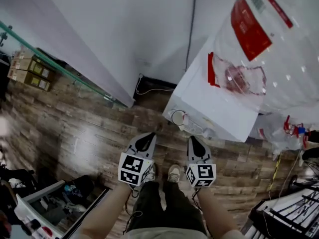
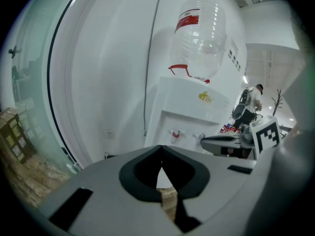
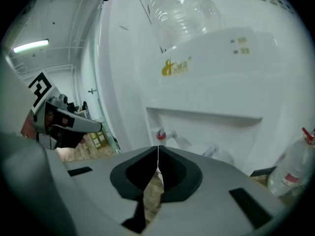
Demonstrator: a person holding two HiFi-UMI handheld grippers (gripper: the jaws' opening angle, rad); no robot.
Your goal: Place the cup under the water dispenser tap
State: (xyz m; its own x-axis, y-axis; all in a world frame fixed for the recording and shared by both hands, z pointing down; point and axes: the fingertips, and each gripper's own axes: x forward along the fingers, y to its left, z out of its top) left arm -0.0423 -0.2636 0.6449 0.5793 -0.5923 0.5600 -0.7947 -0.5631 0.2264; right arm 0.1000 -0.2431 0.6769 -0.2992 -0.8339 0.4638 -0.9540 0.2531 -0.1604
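Observation:
A white cup (image 1: 178, 117) stands in the recess at the front of the white water dispenser (image 1: 219, 108), beside its drip grille (image 1: 195, 128). A large clear bottle (image 1: 259, 59) sits on top of the dispenser. My left gripper (image 1: 145, 140) and right gripper (image 1: 195, 144) hang side by side in front of the dispenser, apart from the cup, both shut with nothing between the jaws. The left gripper view shows the dispenser (image 2: 187, 107) with its red tap (image 2: 175, 133) beyond the shut gripper (image 2: 161, 150). In the right gripper view the red tap (image 3: 161, 134) shows just above the shut gripper (image 3: 157, 150); the cup is hidden there.
A white wall with a hanging cable (image 1: 189, 29) stands behind the dispenser. Cardboard boxes (image 1: 30, 68) lie behind a glass partition at left. A dark crate (image 1: 55, 208) sits at bottom left, small bottles (image 1: 294, 131) and a rack at right. A person (image 2: 248, 104) stands far off.

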